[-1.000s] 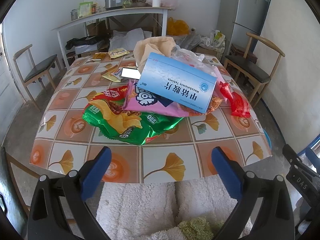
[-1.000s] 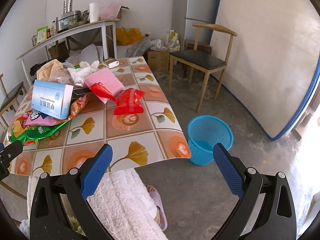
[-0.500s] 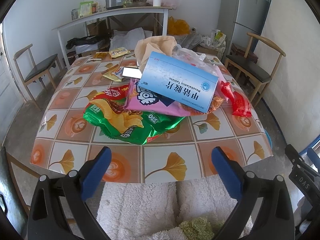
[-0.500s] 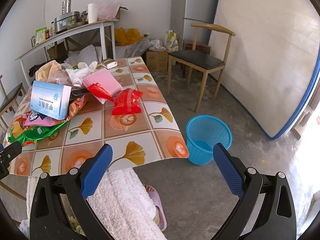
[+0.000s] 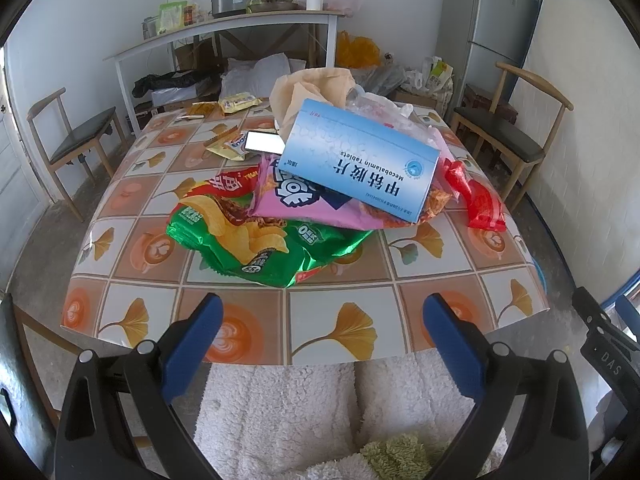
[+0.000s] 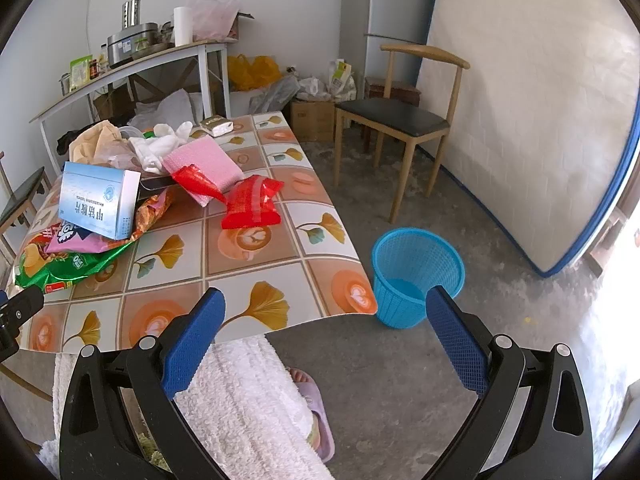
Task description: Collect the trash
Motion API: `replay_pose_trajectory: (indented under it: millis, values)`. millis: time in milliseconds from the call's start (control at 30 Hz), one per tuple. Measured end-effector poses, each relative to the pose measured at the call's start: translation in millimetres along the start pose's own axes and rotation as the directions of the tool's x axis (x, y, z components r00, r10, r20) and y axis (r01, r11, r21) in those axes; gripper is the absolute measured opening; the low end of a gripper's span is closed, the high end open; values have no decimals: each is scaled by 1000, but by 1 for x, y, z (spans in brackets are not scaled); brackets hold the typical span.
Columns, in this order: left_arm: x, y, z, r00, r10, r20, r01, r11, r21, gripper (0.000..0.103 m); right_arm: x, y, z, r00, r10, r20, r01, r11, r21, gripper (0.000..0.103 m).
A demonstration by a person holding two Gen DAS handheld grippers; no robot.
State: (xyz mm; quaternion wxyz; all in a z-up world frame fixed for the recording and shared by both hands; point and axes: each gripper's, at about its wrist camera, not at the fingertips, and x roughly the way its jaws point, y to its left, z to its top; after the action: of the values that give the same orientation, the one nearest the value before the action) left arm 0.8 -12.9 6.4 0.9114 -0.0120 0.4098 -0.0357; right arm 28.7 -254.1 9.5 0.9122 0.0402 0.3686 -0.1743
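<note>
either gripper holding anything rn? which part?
Nothing held. Left gripper and right gripper are both open and empty, short of the trash pile.

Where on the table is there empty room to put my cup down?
The near strip of the table, in front of the green chip bag, is bare. So is the corner nearest the blue basket. The middle is crowded.

Blue tablet box tilted atop pink wrapper, green crisp bag (crumpled) beneath, red wrapper apart
</note>
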Motion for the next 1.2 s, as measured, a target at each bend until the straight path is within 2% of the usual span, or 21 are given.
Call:
replay_pose_trajectory:
  millis: [367,600,667,800,900,967,1133,1200]
  values:
    - [6,7,-4,1000,4,-17,-4,1000,-3,98,2,2,0,1000,7,-10,-7,1000,2,96]
    - [2,9,2,997,-65,48,64,998,24,98,10,3,8,999,41,-3,-41,999,26,96]
    - [-1,11,7,990,-109,86,107,994,35,98,14,1,13,998,55,8,-55,998,43,96]
    - [-5,19,21,959,-220,176,217,975,36,98,26,-2,23,994,109,6,-109,991,81,96]
    - [-4,22,36,937,-272,218,273,962,29,98,39,-3,33,988,151,-1,-150,982,113,96]
    - [1,25,46,931,-291,221,297,955,7,98,48,-2,40,986,168,-4,-167,979,119,96]
    - [22,31,72,908,-378,182,395,916,-71,98,74,0,54,976,215,-23,-209,967,144,96]
    - [28,32,83,909,-373,187,394,915,-85,98,81,1,59,974,225,-23,-220,965,145,96]
